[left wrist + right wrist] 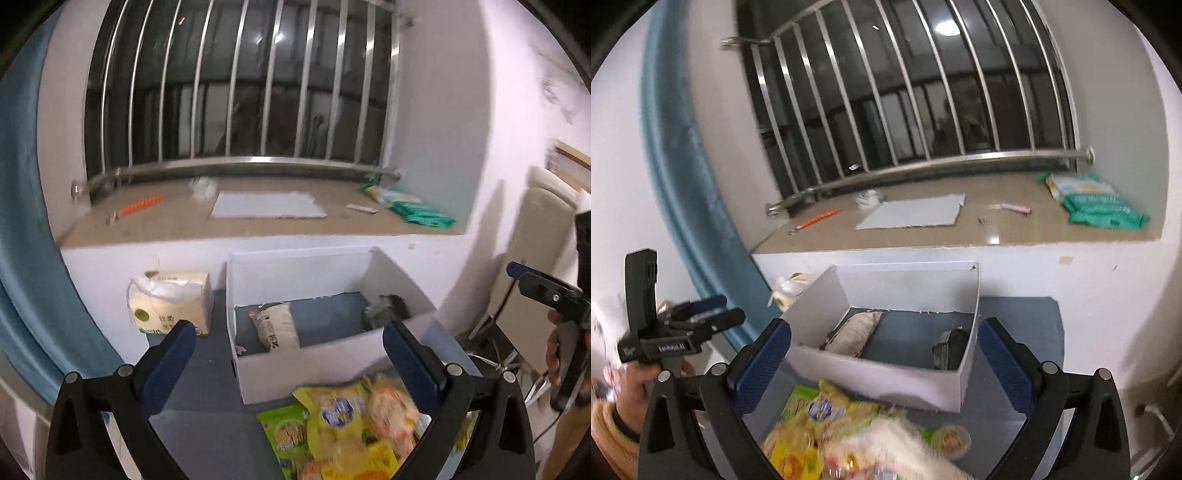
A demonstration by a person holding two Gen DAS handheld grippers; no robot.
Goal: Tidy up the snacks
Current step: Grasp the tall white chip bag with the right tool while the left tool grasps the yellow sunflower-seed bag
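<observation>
A white open box [306, 369] [886, 380] stands on the blue-grey table, holding a pale snack bag [275, 326] [853, 330] at its left and a dark packet [384, 308] [951, 347] at its right. In front of the box lies a heap of yellow and green snack packets [343, 421] [827, 421]. My left gripper [290, 354] hovers above the heap, open and empty. My right gripper [884, 350] is also open with nothing between its fingers, and it shows at the right edge of the left wrist view [543, 291], held by a hand.
A tissue pack [171, 301] stands left of the box against the white wall. The window ledge [258, 225] above carries a grey sheet [267, 205], an orange tool [142, 205] and green packs [417, 210] [1100, 206]. A blue curtain [26, 221] hangs at left, a chair [535, 236] at right.
</observation>
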